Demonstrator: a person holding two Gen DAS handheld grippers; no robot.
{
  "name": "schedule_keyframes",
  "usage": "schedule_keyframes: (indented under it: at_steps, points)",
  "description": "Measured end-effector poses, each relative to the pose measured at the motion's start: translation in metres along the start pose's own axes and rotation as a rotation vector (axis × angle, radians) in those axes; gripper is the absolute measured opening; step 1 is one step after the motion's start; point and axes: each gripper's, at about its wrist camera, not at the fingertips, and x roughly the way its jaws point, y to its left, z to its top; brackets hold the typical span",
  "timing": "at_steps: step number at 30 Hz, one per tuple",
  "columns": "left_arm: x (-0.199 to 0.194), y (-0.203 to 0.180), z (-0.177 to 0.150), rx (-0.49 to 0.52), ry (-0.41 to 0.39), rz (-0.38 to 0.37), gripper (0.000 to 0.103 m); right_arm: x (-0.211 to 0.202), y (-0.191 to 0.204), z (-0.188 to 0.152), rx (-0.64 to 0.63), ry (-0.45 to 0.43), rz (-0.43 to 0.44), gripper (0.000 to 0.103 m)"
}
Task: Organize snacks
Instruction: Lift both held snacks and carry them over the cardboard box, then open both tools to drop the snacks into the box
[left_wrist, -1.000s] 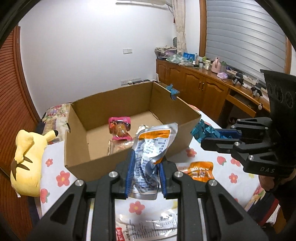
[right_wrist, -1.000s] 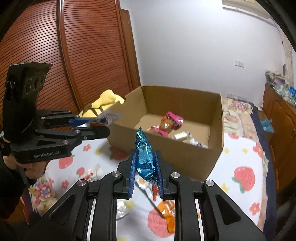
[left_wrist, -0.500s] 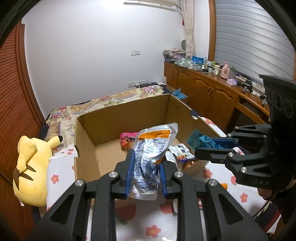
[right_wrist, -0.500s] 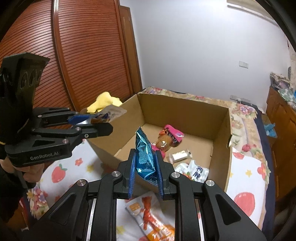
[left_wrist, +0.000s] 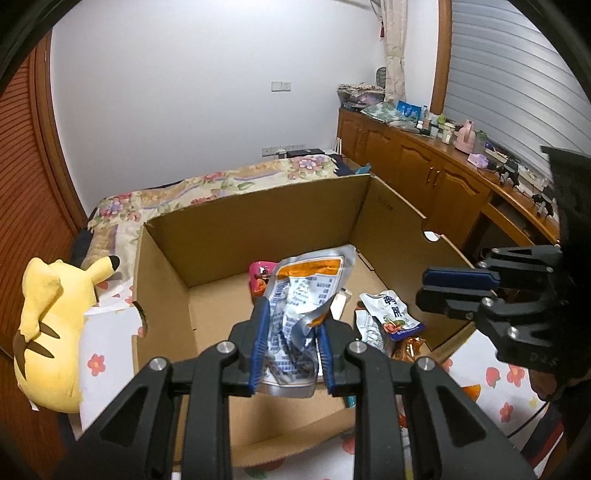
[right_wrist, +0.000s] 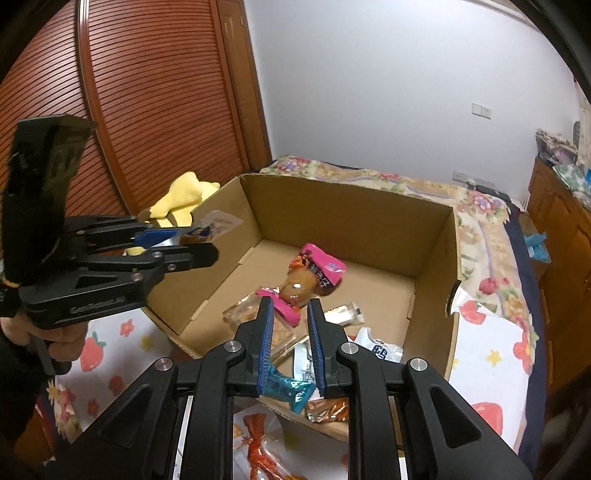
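— While both claws hang over the cardboard box (right_wrist: 351, 221), what does each one grip?
— The left gripper (left_wrist: 291, 314) is clenched on a crumpled silver-and-orange pouch (left_wrist: 306, 288), upright above the box's open middle. The right gripper (right_wrist: 290, 302) is closed on a blue packet (right_wrist: 288, 389), which lies crosswise low between its pads.
— And inside the box?
— A pink packet (right_wrist: 314, 273) is on the floor, with a clear bag of crumbs (right_wrist: 255, 314) and a small white bar (right_wrist: 343, 312) just beside it, and a white-and-blue packet (left_wrist: 388, 317) near them. An orange packet (right_wrist: 258, 450) lies outside the box.

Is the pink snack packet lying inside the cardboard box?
Yes, the pink snack packet lies on the floor of the cardboard box.
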Motion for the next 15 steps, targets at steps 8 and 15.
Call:
schedule_keyframes:
  at_steps: [8,15]
  points:
    - [0.001,0.000,-0.004,-0.017,-0.007,0.006,0.035,-0.007,0.003,-0.006,0.000,-0.003,0.003,0.024]
    - [-0.026,-0.011,-0.020,-0.001,-0.027,0.005,0.037,-0.029,0.004,-0.018,0.009,-0.013,-0.022,0.035]
